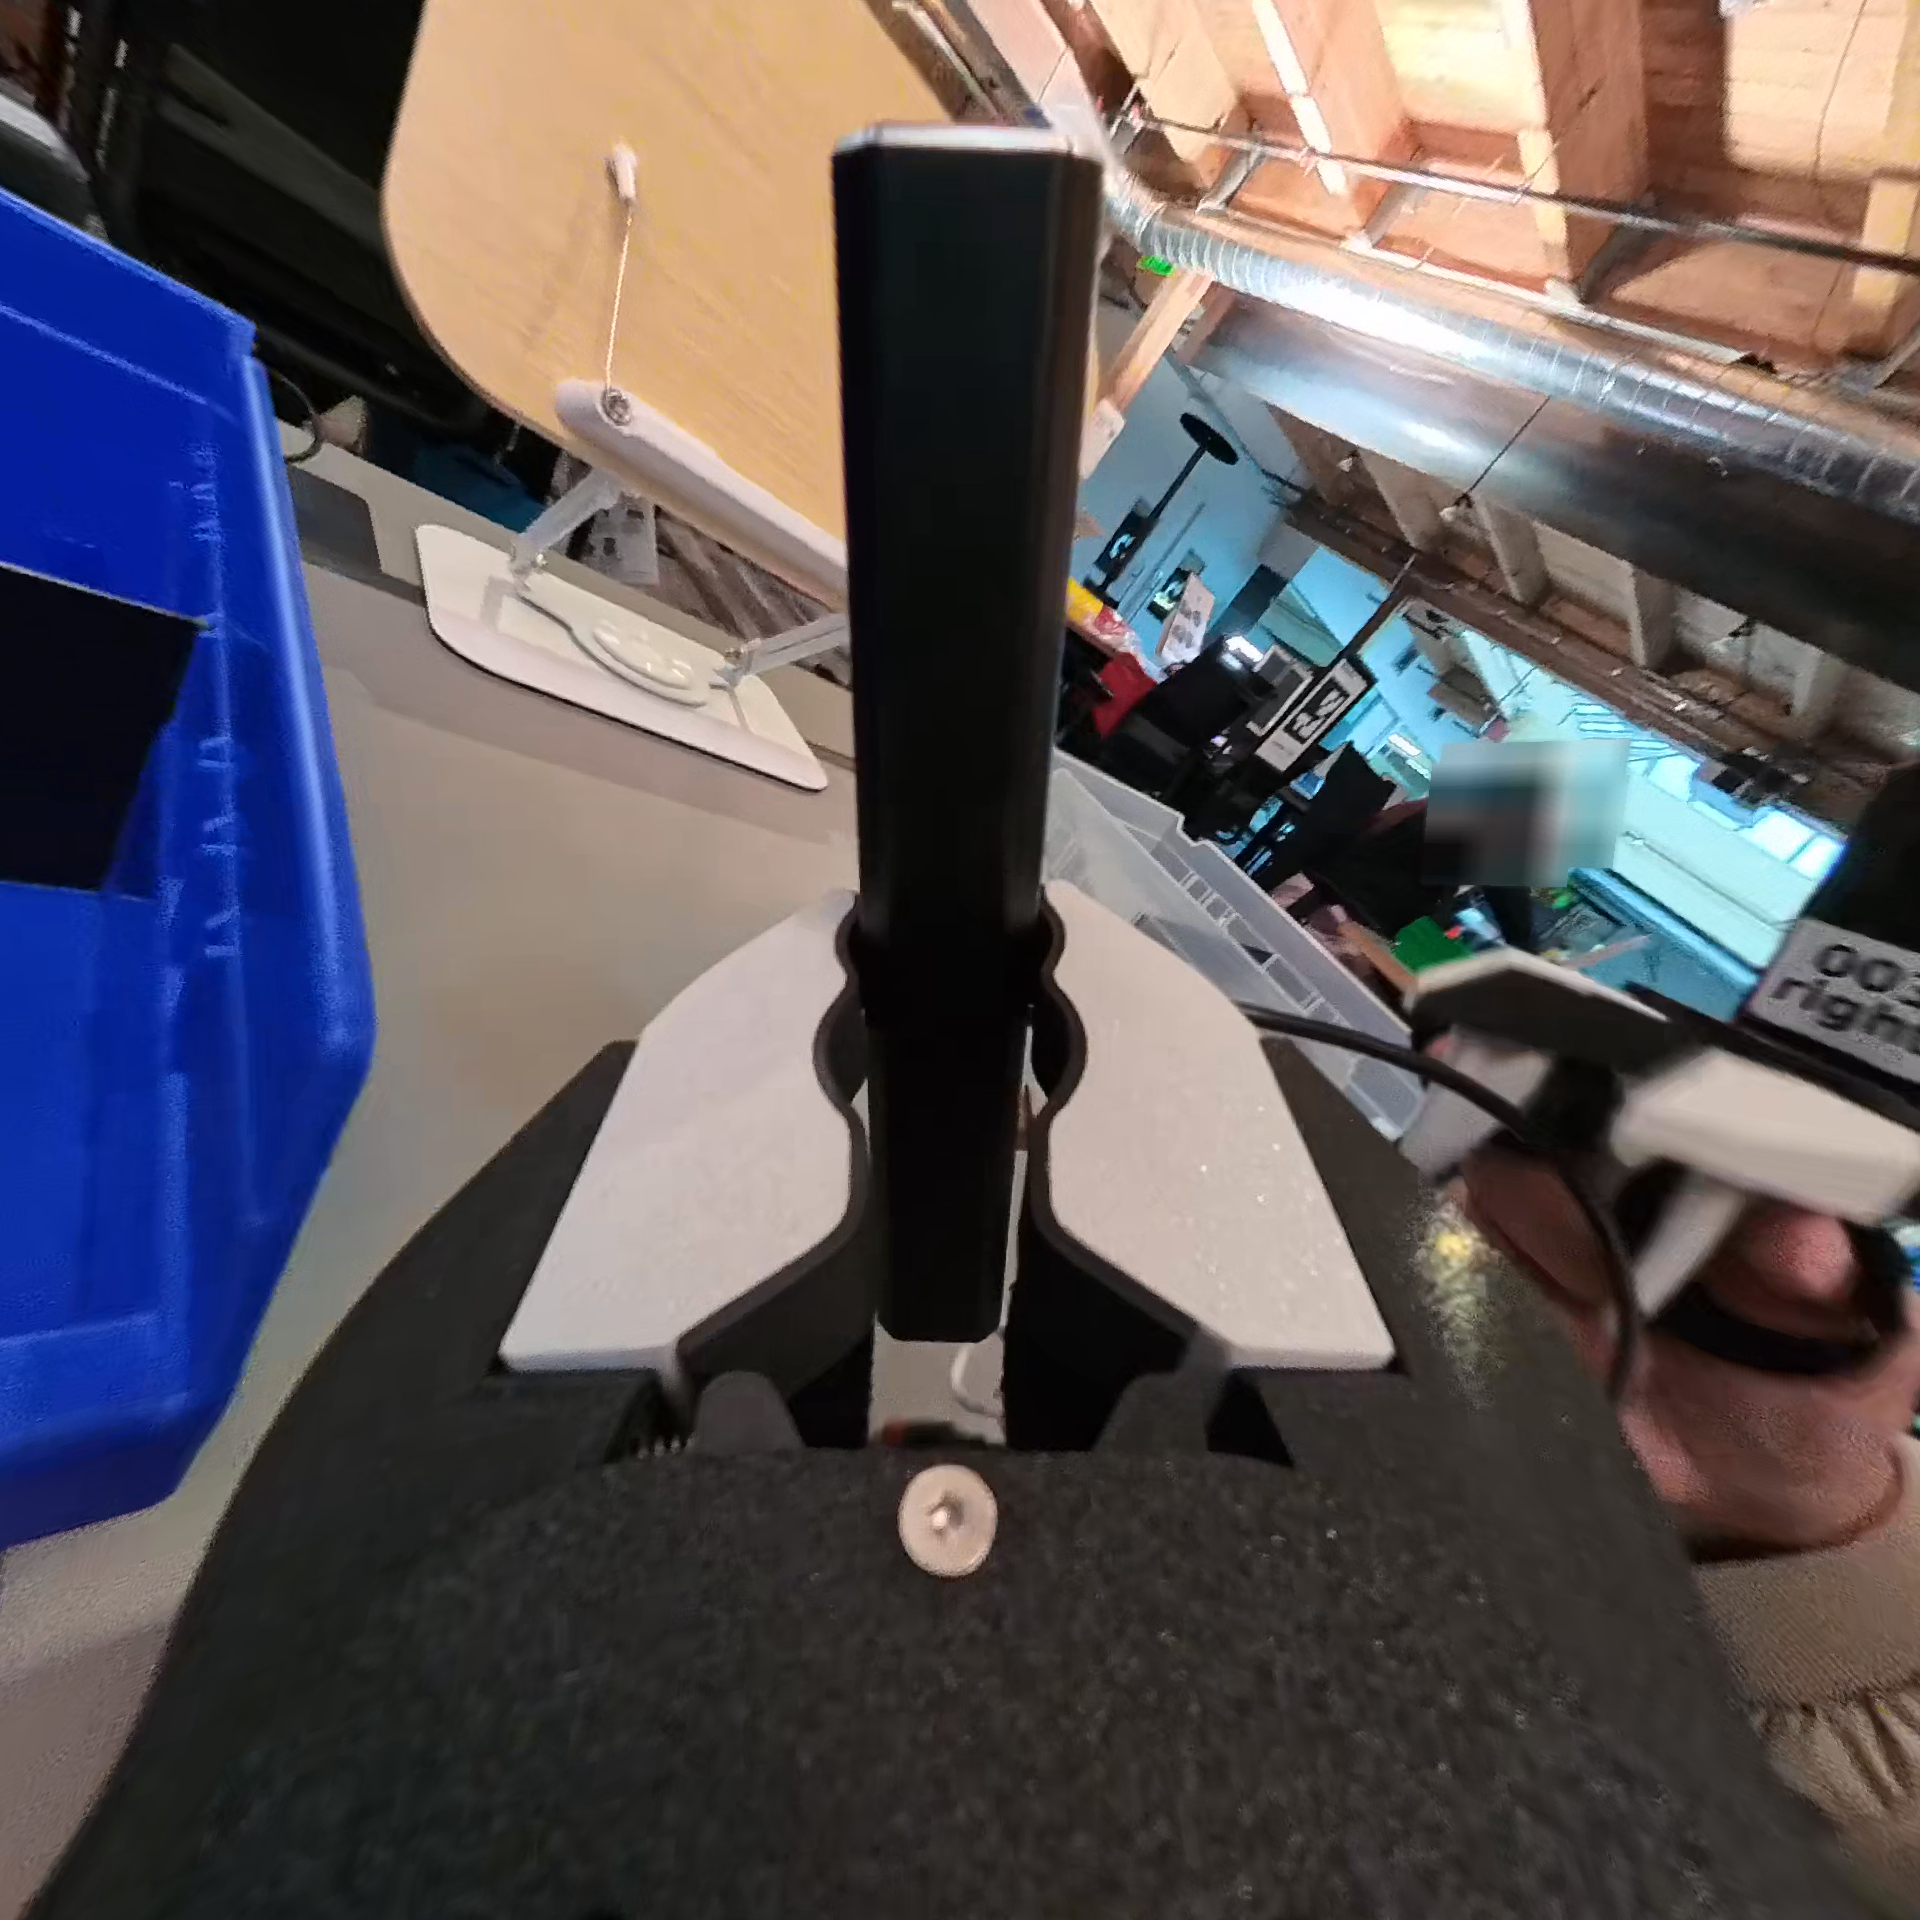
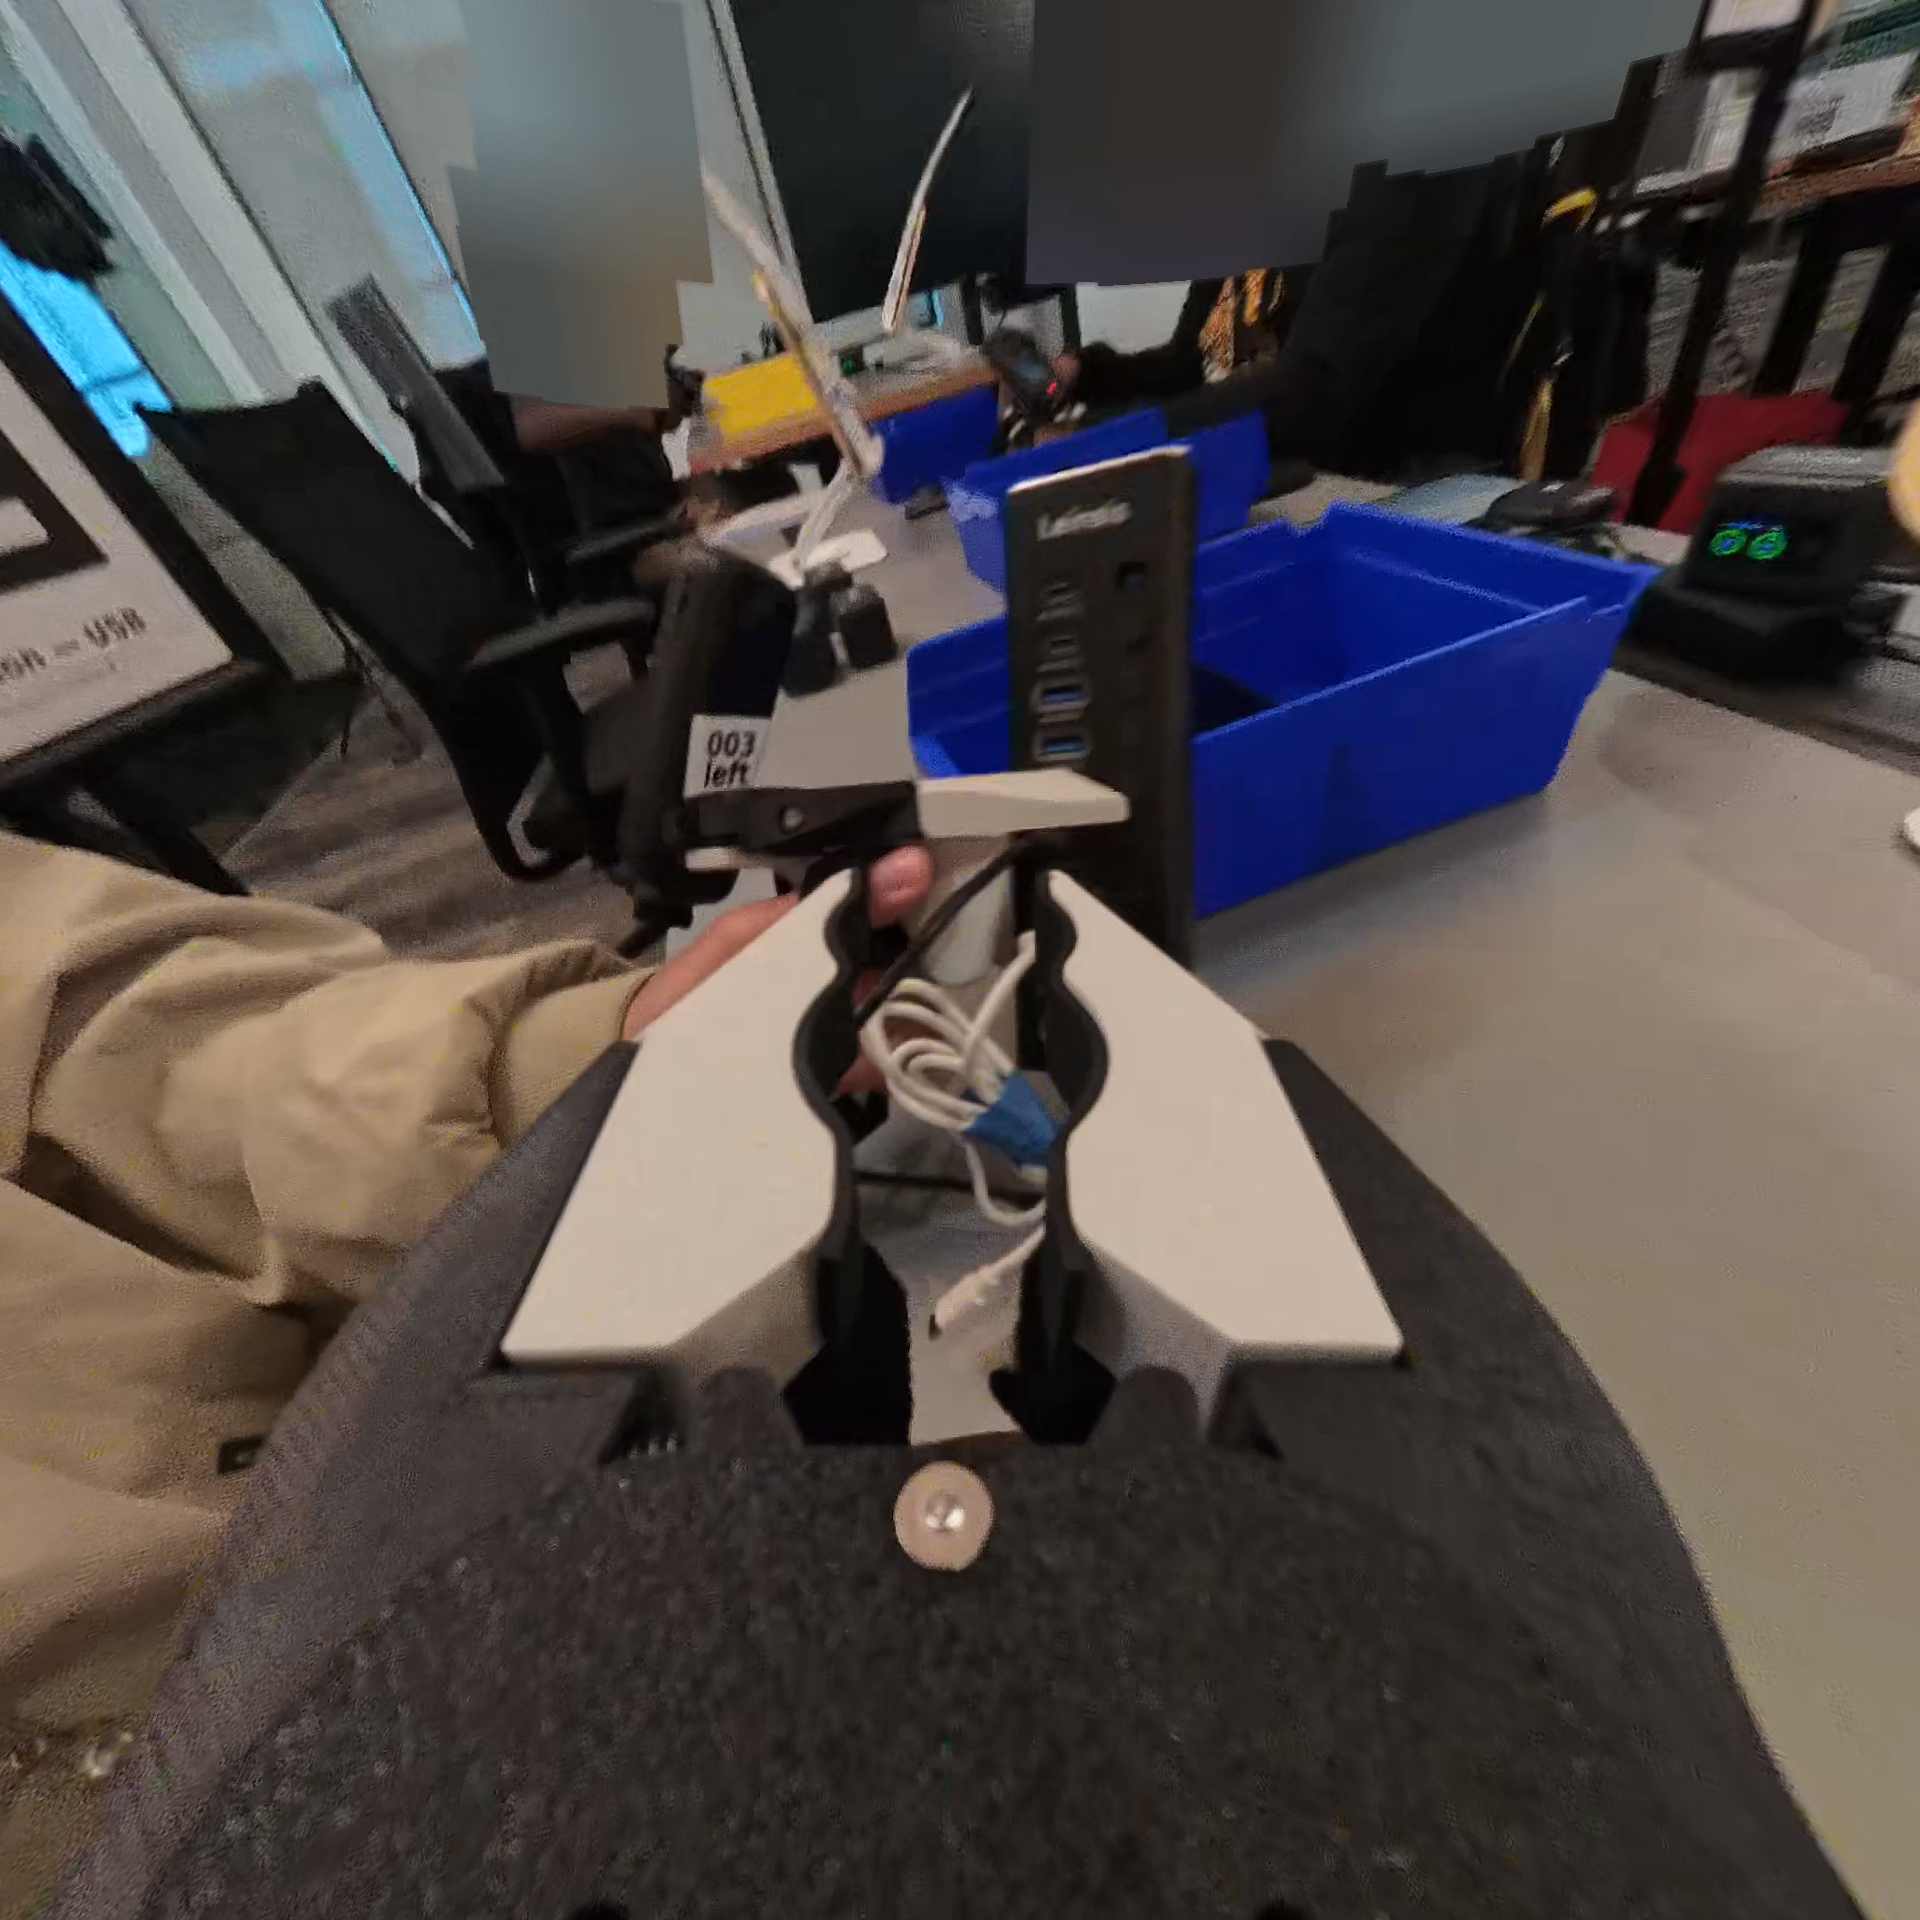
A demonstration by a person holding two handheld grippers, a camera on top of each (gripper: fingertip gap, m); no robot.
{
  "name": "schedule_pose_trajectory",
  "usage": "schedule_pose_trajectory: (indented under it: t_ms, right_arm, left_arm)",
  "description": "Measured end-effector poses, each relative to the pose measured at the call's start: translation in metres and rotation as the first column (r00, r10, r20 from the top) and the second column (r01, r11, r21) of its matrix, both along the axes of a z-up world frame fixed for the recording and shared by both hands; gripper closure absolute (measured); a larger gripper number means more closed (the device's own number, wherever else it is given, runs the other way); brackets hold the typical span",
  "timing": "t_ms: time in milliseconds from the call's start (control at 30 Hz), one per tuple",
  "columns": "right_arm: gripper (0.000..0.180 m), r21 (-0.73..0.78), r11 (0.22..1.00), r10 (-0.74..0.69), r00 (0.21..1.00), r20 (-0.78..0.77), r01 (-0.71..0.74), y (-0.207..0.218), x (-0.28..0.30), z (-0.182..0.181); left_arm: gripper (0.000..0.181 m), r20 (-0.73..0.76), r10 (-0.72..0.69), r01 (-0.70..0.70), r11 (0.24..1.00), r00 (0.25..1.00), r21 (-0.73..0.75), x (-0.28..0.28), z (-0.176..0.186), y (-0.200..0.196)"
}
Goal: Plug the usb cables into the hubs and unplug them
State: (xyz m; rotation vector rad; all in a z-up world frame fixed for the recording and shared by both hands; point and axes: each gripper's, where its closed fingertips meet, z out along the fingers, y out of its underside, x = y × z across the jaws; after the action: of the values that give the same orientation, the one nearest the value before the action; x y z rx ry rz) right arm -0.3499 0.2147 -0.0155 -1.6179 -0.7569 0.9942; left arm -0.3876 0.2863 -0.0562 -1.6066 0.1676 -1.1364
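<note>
A: Biggest thing first: the grey table [image 2: 1558,1091], with a blue bin [image 2: 1382,707] toward its far edge and another blue bin [image 1: 156,831] at the left in the left wrist view. Where's the hub?

B: The hub [image 1: 961,727] stands upright off the table, clamped near its bottom end in the left gripper [image 1: 948,997], whose fingers are closed tight on its sides. In the right wrist view its port face [image 2: 1081,665] points toward the right gripper [image 2: 951,997].

A: And the right one?

B: Its fingers [image 2: 727,1174] sit a narrow gap apart. A bundled white cable [image 2: 935,1060] with blue tape shows in that gap, a white plug [image 2: 971,1304] lower down; whether it's gripped or lying on the table near the front edge behind, I can't tell. A thin black cable [image 1: 1340,1039] trails near it too.

A: Risks?

B: My guess: the hub is held low, so pushing a plug in up high could lever it in the grip. The bundle could snag the fingers, or a tilted plug could miss the port, and both views are blurred
</note>
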Motion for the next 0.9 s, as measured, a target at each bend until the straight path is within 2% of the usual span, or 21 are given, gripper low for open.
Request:
schedule_pose_trajectory:
  t_ms: [67, 133, 200, 267, 300, 367, 500, 600, 667, 767, 900]
  right_arm:
    - [0.149, -0.062, 0.993, -0.108, 0.992, -0.07, 0.104, 0.024, 0.035, 0.005]
    - [0.146, -0.11, 0.975, -0.194, 0.981, 0.005, 0.193, 0.042, 0.057, -0.014]
    - [0.146, -0.038, 0.977, -0.201, 0.967, 0.158, 0.209, 0.037, 0.044, -0.034]
    - [0.146, 0.042, 0.99, -0.14, 0.96, 0.243, 0.134, 0.019, 0.008, -0.042]
    - [0.155, 0.082, 0.987, -0.157, 0.944, 0.29, 0.139, 0.016, -0.002, -0.047]
    - [0.154, 0.196, 0.959, -0.265, 0.897, 0.353, 0.206, 0.018, -0.007, -0.05]
    - [0.156, 0.233, 0.949, -0.283, 0.896, 0.341, 0.211, 0.016, -0.004, -0.044]
    - [0.152, 0.12, 0.978, -0.193, 0.951, 0.24, 0.168, 0.013, -0.002, -0.03]
    - [0.149, 0.057, 0.988, -0.151, 0.965, 0.213, 0.142, 0.009, -0.008, -0.033]
    - [0.149, 0.089, 0.978, -0.209, 0.932, 0.295, 0.191, 0.015, -0.012, -0.052]
    - [0.156, 0.11, 0.961, -0.276, 0.915, 0.295, 0.254, 0.019, -0.011, -0.057]
  left_arm:
    - [0.153, 0.054, -0.026, 0.025, 1.0, 0.998, 0.017, -0.002, 0.006, -0.002]
    - [0.153, 0.084, -0.039, 0.036, 0.999, 0.996, 0.038, -0.002, 0.012, -0.005]
    - [0.153, 0.071, -0.043, 0.039, 0.997, 0.997, 0.063, 0.003, 0.015, -0.008]
    - [0.153, 0.034, -0.026, 0.023, 0.996, 0.999, 0.083, 0.007, 0.016, -0.01]
    - [0.153, 0.025, -0.015, 0.013, 0.996, 1.0, 0.09, 0.008, 0.016, -0.011]
    - [0.153, 0.008, 0.011, -0.012, 0.997, 1.0, 0.08, 0.009, 0.015, -0.012]
    - [0.153, -0.035, 0.074, -0.07, 0.994, 0.997, 0.087, 0.003, 0.014, -0.013]
    - [0.153, -0.039, 0.092, -0.088, 0.992, 0.995, 0.092, -0.003, 0.013, -0.008]
    - [0.153, -0.041, 0.091, -0.086, 0.992, 0.995, 0.094, -0.003, 0.013, -0.008]
    - [0.153, -0.065, 0.08, -0.073, 0.991, 0.995, 0.109, 0.005, 0.013, -0.013]
    - [0.153, -0.081, 0.05, -0.041, 0.992, 0.995, 0.119, 0.021, 0.014, -0.024]
